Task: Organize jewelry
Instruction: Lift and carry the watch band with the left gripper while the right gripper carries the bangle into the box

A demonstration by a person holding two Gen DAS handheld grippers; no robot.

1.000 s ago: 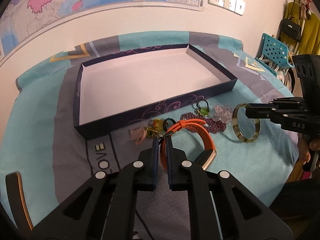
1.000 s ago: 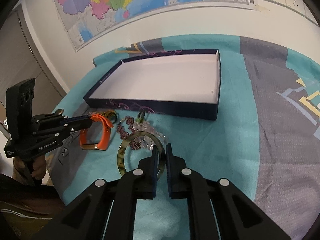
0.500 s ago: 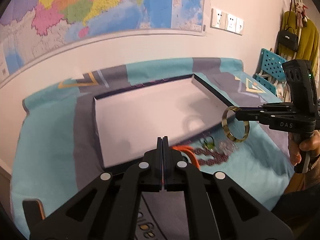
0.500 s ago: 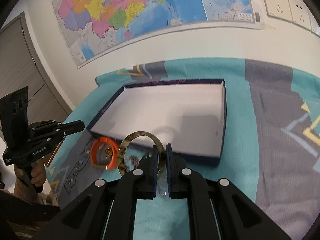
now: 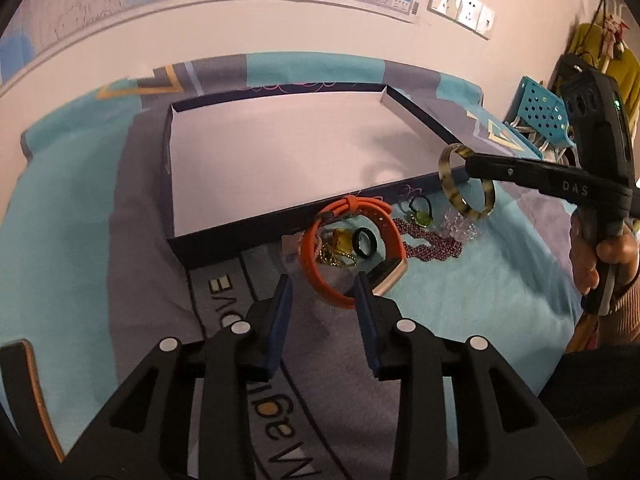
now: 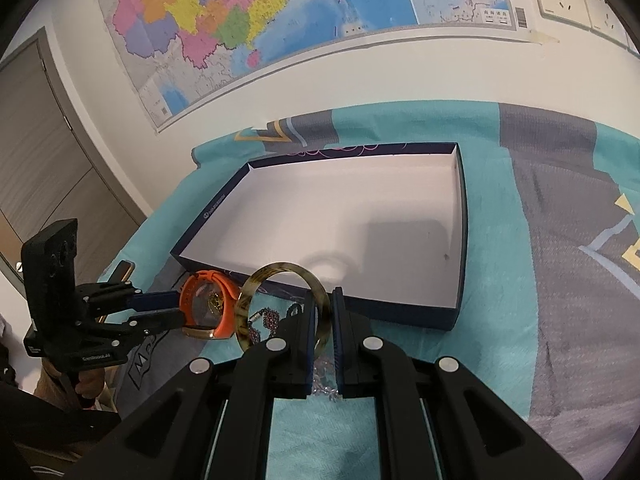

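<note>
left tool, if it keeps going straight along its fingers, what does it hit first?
Most likely the orange silicone watch band: its near loop already sits between the open left tool fingers. Beyond it lies the dark blue shallow box. Depth is uncertain.

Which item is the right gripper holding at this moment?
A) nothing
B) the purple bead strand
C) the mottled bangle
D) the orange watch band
C: the right gripper is shut on the mottled bangle, lifted at the box's near edge.

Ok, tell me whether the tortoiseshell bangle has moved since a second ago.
Yes. The right gripper has lifted the tortoiseshell bangle off the blanket; it now hangs before the box near rim.
</note>
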